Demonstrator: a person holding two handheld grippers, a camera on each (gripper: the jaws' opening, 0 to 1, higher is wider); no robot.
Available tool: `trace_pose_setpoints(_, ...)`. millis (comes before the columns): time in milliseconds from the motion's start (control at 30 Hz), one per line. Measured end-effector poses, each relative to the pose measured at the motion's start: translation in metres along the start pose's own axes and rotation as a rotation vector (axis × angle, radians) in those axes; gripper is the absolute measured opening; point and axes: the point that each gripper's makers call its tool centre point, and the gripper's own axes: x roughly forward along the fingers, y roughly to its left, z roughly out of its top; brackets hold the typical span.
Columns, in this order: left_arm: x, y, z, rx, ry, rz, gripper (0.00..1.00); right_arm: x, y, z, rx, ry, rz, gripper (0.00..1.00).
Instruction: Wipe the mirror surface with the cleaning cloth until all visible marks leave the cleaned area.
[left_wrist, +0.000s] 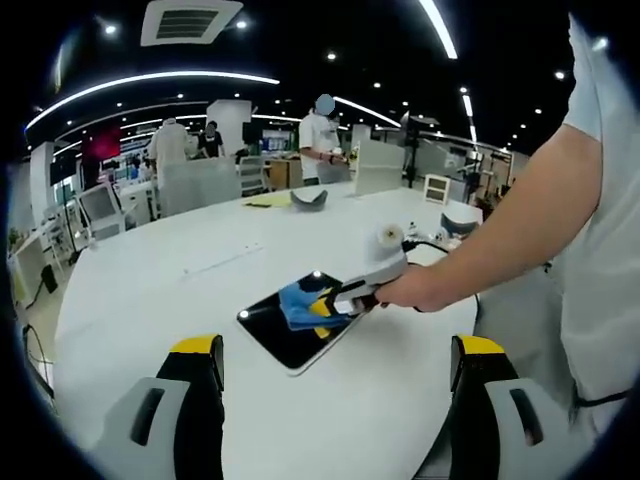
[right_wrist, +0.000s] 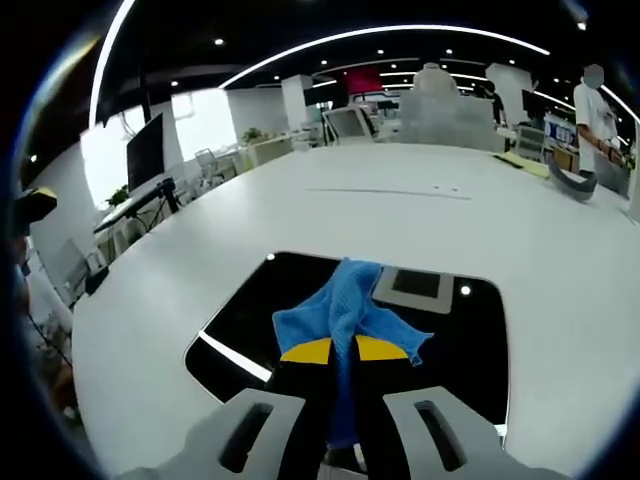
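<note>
A dark, rounded-corner mirror (left_wrist: 275, 335) (right_wrist: 245, 320) lies flat on the white table, reflecting ceiling lights. A blue cleaning cloth (left_wrist: 303, 303) (right_wrist: 345, 305) rests bunched on its surface. My right gripper (left_wrist: 335, 305) (right_wrist: 343, 352), held by a person's hand (left_wrist: 415, 288), is shut on the cloth, and its yellow-tipped jaws press it against the glass. My left gripper (left_wrist: 337, 347) hovers nearer than the mirror, open wide, with nothing between its fingers (left_wrist: 195, 350).
The big round white table (left_wrist: 150, 280) (right_wrist: 450, 220) stretches far past the mirror. A grey curved object (left_wrist: 310, 198) (right_wrist: 572, 183) and yellow paper (left_wrist: 268, 201) lie at its far side. A black cable (left_wrist: 440, 245) trails near the hand. People and chairs stand beyond.
</note>
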Motion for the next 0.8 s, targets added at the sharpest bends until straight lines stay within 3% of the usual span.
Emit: trace_pose_setpoints(800, 0.002, 0.002, -0.001, -0.002, -0.002, -0.007, 0.95, 0.010, 0.036, 0.002, -0.025, 0.006, 0.072, 0.02)
